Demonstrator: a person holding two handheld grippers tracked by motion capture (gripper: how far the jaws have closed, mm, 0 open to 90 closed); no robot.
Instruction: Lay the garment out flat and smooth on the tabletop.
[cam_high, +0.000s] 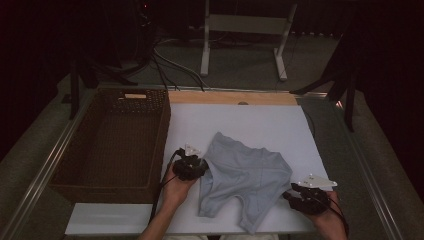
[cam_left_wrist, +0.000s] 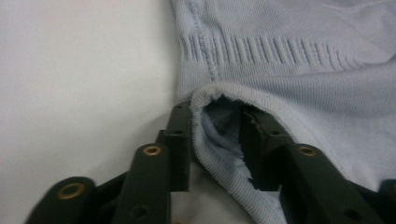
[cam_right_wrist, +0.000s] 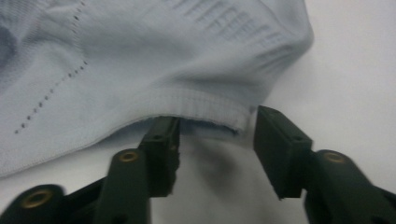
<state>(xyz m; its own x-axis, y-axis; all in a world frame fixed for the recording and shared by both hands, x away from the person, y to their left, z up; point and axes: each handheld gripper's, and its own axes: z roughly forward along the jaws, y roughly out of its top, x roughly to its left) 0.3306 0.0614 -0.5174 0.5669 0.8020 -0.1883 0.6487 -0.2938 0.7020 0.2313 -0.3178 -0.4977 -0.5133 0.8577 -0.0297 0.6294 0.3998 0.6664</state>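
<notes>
1. Two grippers work at the near side of the garment (cam_high: 247, 172), a pale blue knit piece lying crumpled on the white board (cam_high: 260, 120).
2. Left gripper (cam_left_wrist: 215, 140) at the garment's left edge: jaws straddle the ribbed hem, one inside the opening, one outside; whether the pads press the cloth cannot be told.
3. Right gripper (cam_right_wrist: 215, 140) at the garment's near right corner: jaws parted, hem edge just at their tips, not clamped.
4. Wicker basket (cam_high: 112, 140), left of the garment, touching the board's edge; interior dark, contents hard to make out.
5. Beyond the garment: floor cables, dim.
</notes>
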